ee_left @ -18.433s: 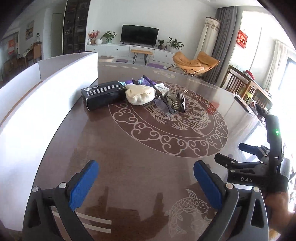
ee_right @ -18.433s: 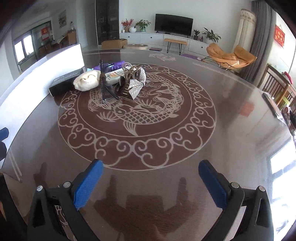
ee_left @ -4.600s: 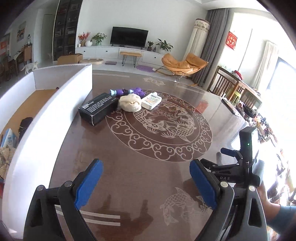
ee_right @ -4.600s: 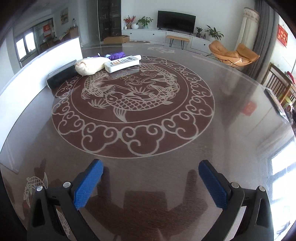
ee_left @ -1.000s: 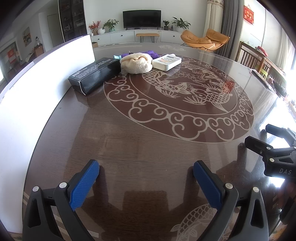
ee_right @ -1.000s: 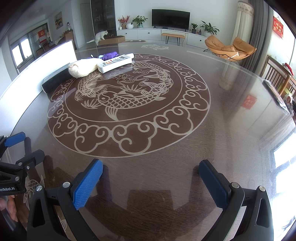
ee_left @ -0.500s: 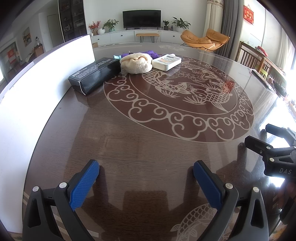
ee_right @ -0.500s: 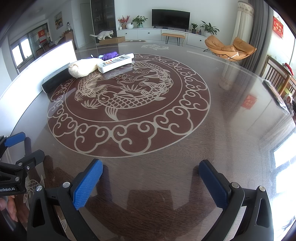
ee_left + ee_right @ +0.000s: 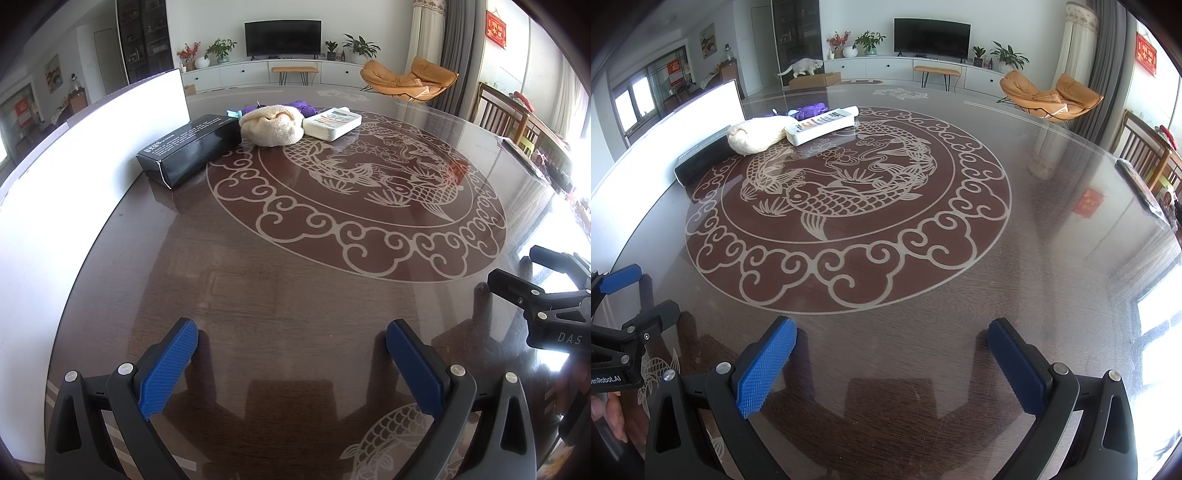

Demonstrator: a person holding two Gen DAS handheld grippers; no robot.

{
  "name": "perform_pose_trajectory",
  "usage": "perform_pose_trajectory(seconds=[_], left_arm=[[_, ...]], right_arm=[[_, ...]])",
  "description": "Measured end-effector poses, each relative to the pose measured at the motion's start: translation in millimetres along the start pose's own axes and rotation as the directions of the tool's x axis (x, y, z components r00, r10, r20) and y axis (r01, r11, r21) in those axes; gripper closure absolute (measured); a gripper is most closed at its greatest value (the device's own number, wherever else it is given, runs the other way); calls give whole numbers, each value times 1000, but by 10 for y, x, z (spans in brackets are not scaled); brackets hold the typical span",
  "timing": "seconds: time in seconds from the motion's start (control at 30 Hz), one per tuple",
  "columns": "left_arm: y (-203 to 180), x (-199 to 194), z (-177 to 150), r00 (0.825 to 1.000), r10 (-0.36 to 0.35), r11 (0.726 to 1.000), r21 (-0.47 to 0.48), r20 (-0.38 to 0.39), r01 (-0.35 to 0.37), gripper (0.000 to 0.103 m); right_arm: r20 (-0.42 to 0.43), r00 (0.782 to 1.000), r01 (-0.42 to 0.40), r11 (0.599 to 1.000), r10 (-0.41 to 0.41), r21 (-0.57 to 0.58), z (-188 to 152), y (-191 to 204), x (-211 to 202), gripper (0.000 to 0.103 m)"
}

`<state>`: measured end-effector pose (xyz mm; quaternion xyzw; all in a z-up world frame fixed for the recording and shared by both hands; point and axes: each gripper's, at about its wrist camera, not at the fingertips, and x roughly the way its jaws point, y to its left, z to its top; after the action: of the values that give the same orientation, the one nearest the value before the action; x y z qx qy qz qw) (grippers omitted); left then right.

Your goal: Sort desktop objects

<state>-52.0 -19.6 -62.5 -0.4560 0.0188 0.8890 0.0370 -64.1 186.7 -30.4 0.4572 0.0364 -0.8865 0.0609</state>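
Both grippers hover low over the near edge of the dark brown round tabletop (image 9: 280, 280) with the pale carp inlay, empty, so the step in hand looks like a pause between picks. The left gripper (image 9: 291, 354) has its blue-padded jaws wide apart, and the right gripper (image 9: 892, 354) likewise.

The things to sort lie in one cluster at the far left, well apart from both grippers:

- one long black cardboard box (image 9: 190, 149)
- one cream knitted pouch (image 9: 271, 125), touching the box
- one flat white carton with printed label (image 9: 332, 123), just beside the pouch
- one purple soft item (image 9: 303, 106) behind them, possibly with something pale blue beside it

The next move calls for a long reach forward. Beside the cluster stands a white board wall (image 9: 92, 147).
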Motion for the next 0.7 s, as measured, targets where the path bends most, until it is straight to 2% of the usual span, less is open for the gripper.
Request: perform_pose_trajectory(seconds=[0.4,0.5,0.53,0.6,0.7], left_arm=[[2,-1,0,1000,-1,1000,0,0,1,0],[12,5,37,1000,-24,1000,7,-13,24,0],[18,12,94,1000,-24,999,30,-16,24,0],[36,3,275,999,26,995,97,23,-28,0],[108,43,722,993,76,976,198,85,-91,0]], right_arm=[[0,1000,0,1000,0,0,0,-1,0,0],[0,1000,0,1000,0,0,0,1,0,0],[0,1000,0,1000,0,0,0,-2,0,0],[0,1000,0,1000,0,0,-1,1,-1,0],[0,1000,0,1000,0,0,-1,1,-2,0]])
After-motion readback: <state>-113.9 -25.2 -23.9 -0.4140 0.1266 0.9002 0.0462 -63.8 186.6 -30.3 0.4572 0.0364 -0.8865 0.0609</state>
